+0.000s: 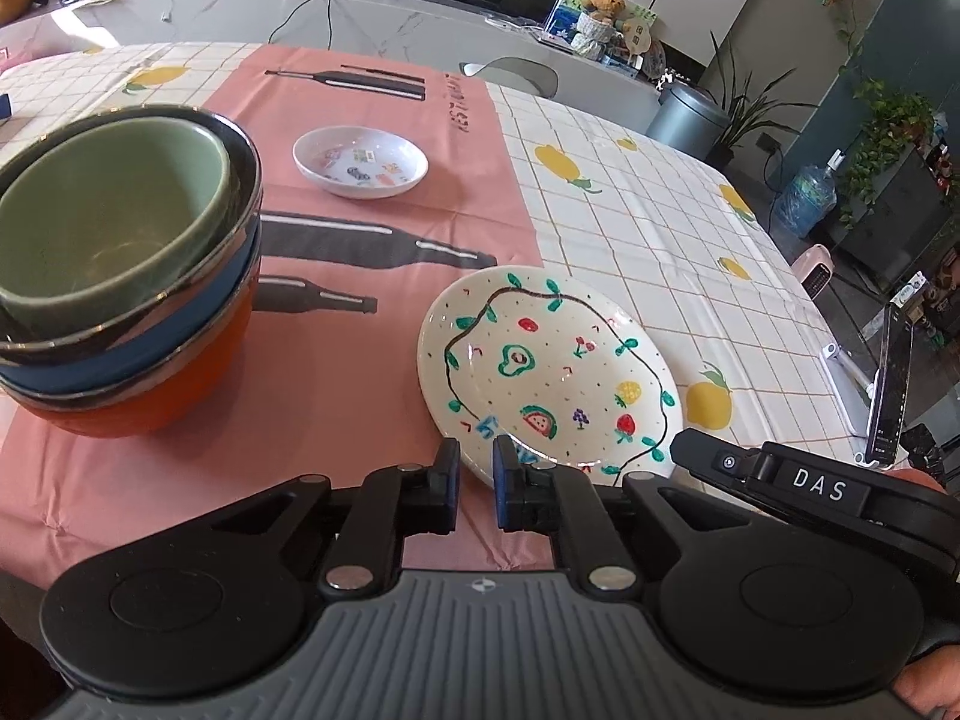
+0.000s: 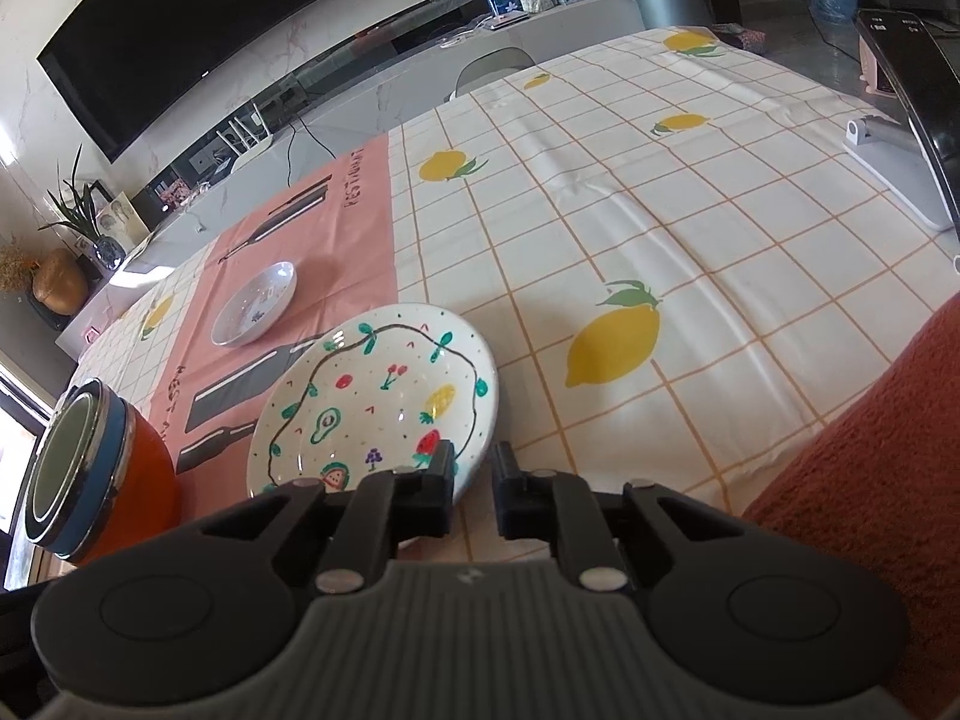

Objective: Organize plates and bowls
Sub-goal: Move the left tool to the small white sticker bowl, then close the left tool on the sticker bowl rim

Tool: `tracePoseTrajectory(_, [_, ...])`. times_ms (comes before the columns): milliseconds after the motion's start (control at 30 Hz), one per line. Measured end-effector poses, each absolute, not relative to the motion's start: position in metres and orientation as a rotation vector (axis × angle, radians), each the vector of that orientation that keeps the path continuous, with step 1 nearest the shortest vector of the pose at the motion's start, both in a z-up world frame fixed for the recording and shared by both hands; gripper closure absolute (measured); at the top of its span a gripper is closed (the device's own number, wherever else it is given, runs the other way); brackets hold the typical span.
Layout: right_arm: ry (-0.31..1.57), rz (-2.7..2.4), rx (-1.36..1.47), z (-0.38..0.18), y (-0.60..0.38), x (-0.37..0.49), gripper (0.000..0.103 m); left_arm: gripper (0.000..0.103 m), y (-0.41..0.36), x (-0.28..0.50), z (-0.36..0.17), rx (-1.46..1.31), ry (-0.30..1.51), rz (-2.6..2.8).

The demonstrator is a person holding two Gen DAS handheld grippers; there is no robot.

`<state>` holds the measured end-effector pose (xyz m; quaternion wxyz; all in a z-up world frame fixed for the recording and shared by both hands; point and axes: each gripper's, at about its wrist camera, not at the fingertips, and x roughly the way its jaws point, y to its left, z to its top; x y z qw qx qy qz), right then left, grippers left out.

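Observation:
A stack of bowls (image 1: 126, 276) stands at the left on the pink cloth: a green bowl inside a steel-rimmed one, over a blue and an orange bowl; it also shows in the right wrist view (image 2: 90, 468). A white fruit-painted plate (image 1: 546, 372) (image 2: 378, 402) lies just ahead of both grippers. A small white plate (image 1: 360, 162) (image 2: 255, 303) lies farther back. My left gripper (image 1: 476, 462) is narrowly open and empty at the painted plate's near rim. My right gripper (image 2: 471, 465) is narrowly open and empty, its left finger over the plate's near-right rim.
The table carries a lemon-print checked cloth (image 2: 630, 240) and a pink runner (image 1: 336, 360). A phone on a white stand (image 2: 906, 138) stands at the table's right edge. A chair back (image 1: 516, 75) and a grey bin (image 1: 690, 114) are beyond the far edge.

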<state>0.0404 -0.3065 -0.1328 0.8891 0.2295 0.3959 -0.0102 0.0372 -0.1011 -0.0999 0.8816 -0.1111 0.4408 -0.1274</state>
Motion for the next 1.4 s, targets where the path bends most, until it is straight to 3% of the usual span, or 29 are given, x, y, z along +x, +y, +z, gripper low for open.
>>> tracePoseTrajectory(133, [0.802,-0.018,0.493,-0.129,-0.31,0.04,0.084,0.082,-0.099,0.044,-0.088,-0.239,0.887,-0.272])
tracePoseTrajectory(467, [0.81,0.019,0.447,-0.115,-0.302,0.068,0.075,0.072,-0.093,0.089,-0.069,-0.289,0.921,-0.22])
tracePoseTrajectory(533, [0.81,0.039,0.447,-0.108,-0.301,0.079,0.074,0.065,-0.091,0.101,-0.062,-0.289,0.937,-0.226])
tracePoseTrajectory(800, [0.829,0.126,0.478,-0.086,-0.29,0.135,0.062,0.064,-0.064,0.158,-0.038,-0.353,1.021,-0.241])
tracePoseTrajectory(1100, [0.914,0.224,0.585,-0.1,-0.259,0.197,0.063,0.064,-0.034,0.226,-0.041,-0.35,1.068,-0.179])
tracePoseTrajectory(1267, [0.965,0.232,0.635,-0.122,-0.247,0.229,0.074,0.064,-0.028,0.258,-0.051,-0.264,1.106,-0.147])
tracePoseTrajectory(1400, [0.996,0.248,0.64,-0.136,-0.238,0.252,0.075,0.066,-0.027,0.275,-0.067,-0.204,1.148,-0.127])
